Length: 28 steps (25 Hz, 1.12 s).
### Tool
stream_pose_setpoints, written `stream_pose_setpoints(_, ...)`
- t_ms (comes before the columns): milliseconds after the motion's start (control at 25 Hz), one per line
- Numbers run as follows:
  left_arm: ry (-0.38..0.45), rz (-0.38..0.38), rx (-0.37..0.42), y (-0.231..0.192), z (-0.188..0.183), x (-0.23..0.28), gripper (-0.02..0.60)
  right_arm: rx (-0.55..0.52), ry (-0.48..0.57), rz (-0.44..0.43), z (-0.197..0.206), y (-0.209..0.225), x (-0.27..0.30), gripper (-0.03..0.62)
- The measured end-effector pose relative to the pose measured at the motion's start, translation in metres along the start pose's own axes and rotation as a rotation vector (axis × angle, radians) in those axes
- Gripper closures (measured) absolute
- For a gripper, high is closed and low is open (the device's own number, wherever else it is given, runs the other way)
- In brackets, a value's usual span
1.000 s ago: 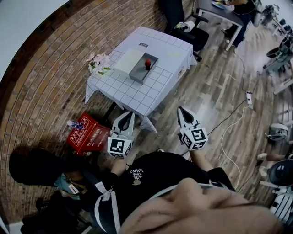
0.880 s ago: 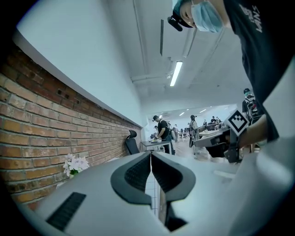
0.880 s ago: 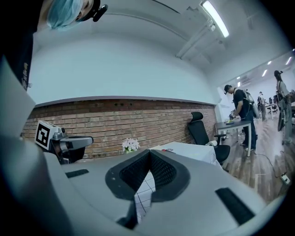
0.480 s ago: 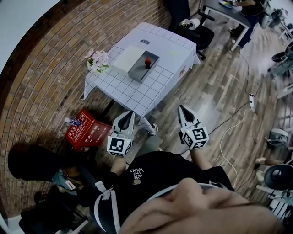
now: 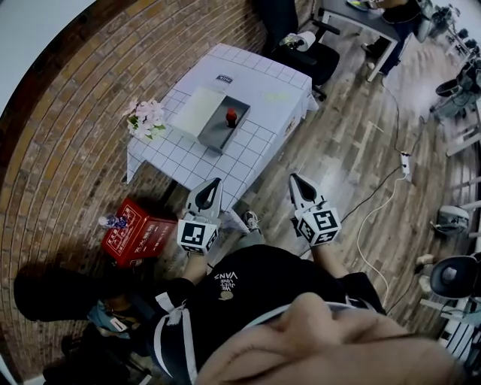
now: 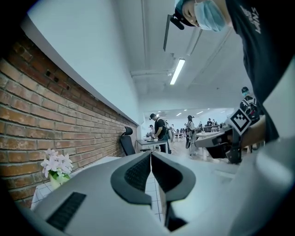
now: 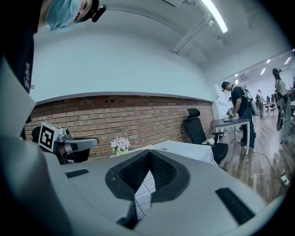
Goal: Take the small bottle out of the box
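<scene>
The small bottle (image 5: 231, 116), dark with a red cap, stands upright in an open grey box (image 5: 218, 131) on a table (image 5: 248, 154) under a white grid cloth. The box's pale lid (image 5: 197, 111) lies open to its left. My left gripper (image 5: 213, 184) is shut and empty, level, with its tip at the table's near corner. My right gripper (image 5: 294, 180) is also shut and empty, over the floor to the right of that corner. Both are well short of the box. In each gripper view the pads (image 6: 138, 173) (image 7: 161, 170) meet with nothing between them.
A vase of pale flowers (image 5: 144, 116) stands on the table's left edge. A red carton (image 5: 135, 229) lies on the floor by the brick wall. A black office chair (image 5: 301, 37), a desk (image 5: 361, 19) and a cable with a power strip (image 5: 406, 162) lie beyond and to the right.
Both grippers, still shut, have come closer to the table's near corner as the person steps forward. The table and red carton have shifted left in the head view.
</scene>
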<state>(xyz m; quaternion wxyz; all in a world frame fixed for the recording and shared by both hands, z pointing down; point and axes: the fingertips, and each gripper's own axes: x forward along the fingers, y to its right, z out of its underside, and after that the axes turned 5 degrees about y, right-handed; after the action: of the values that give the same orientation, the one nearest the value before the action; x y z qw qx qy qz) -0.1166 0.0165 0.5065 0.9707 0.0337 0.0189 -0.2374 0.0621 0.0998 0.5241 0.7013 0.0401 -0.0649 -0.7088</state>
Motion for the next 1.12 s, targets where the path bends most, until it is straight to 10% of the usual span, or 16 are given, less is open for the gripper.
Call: stream_pose_setpoints(1120, -0.024, -0.014, -0.037, -0.124, 0.023, 0.117, 0.569, -0.037, -0.033, -0.061, -0.022, 0.032, 0.181, 0.599)
